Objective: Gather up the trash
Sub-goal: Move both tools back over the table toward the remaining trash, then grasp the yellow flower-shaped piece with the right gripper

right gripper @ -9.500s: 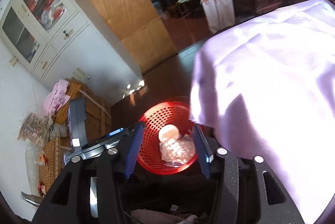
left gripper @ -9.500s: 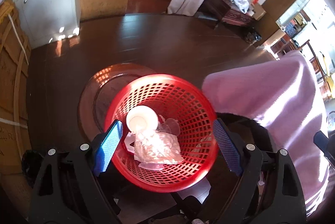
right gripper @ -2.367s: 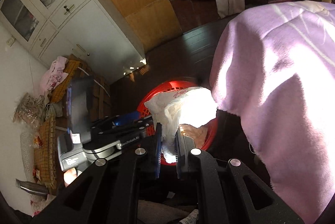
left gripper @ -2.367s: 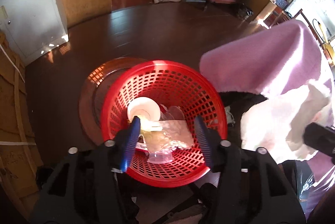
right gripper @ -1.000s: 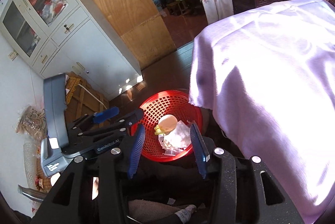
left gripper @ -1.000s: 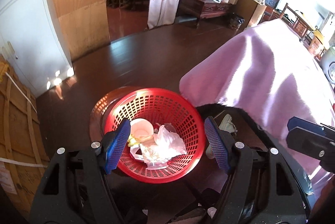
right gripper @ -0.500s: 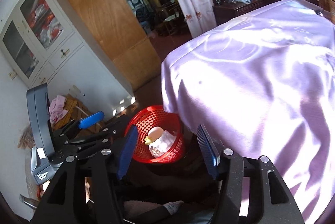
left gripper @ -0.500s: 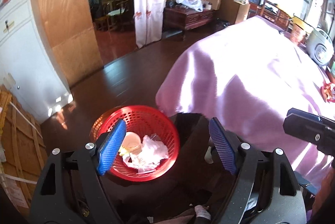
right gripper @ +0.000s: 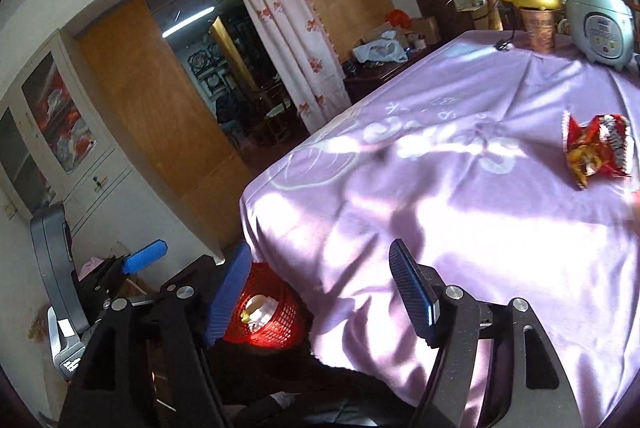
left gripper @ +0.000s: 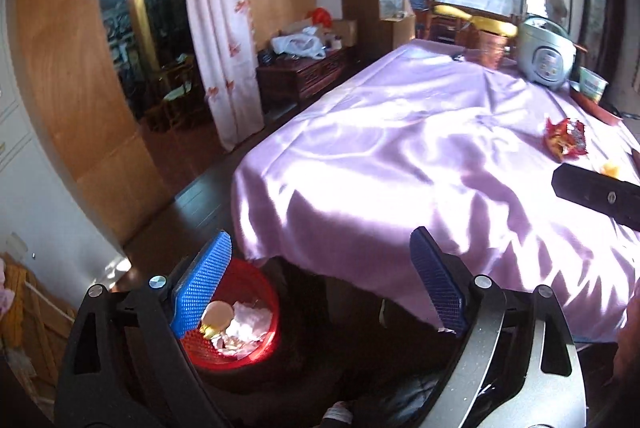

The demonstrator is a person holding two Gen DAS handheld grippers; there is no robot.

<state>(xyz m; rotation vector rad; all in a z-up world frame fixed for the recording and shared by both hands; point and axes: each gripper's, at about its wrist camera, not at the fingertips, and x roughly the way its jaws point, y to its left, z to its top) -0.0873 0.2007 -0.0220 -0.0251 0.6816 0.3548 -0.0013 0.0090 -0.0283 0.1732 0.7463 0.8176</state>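
Rice cooker (left gripper: 546,54) on purple tablecloth (left gripper: 400,156); floral curtain (left gripper: 220,28) in doorway.

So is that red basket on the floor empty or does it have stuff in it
Not empty. The red basket holds a pale round cup and crumpled white wrapping, lying well below its rim.

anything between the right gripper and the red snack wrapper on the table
Nothing: only bare purple cloth lies between the open right gripper and the wrapper, shown in the right wrist view.
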